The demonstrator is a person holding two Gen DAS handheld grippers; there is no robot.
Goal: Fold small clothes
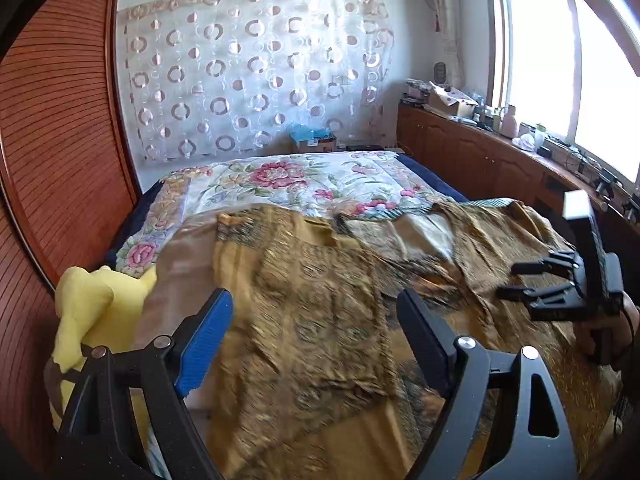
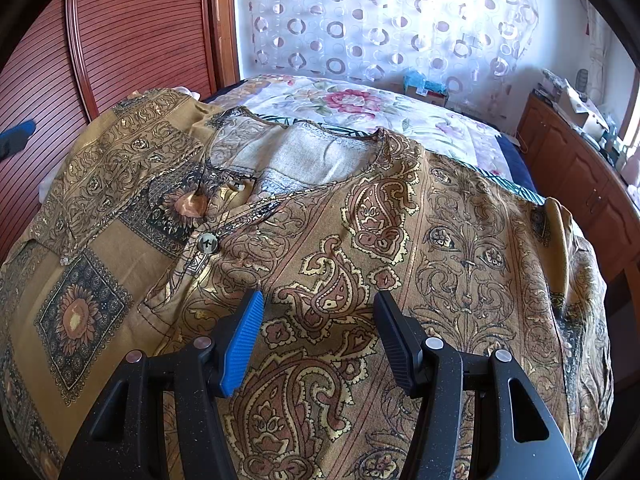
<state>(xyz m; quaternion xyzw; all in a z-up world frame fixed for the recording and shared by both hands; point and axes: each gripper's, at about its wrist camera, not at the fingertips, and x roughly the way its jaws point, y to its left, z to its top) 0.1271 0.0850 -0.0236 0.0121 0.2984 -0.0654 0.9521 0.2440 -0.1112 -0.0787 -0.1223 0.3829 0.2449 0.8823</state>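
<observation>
A mustard-gold patterned shirt lies spread face-up across the near half of a bed with a floral quilt, its open neckline toward the far side and a button showing on the placket; a patchwork-printed sleeve is laid inward over the left of the body, which reads as the first fold already made. The left tongs hover above the left part of the shirt with both fingers spread wide and nothing between them; the picture there is smeared by motion. The right tongs hang low over the paisley chest panel, fingers parted about halfway, the cloth beneath them but not visibly pinched; whether the tips touch the fabric cannot be told. A yellow garment waits bunched at the near-left edge of the bed.

The step in hand appears to be the matching fold on the right; doing it well likely means pinching the far-right sleeve edge through a single layer, lifting just clear of the body, carrying it across toward the placket so both sides meet evenly, and smoothing the rumpled right hem before releasing; the thin cloth may drag and shift the finished left fold if pulled too low.
</observation>
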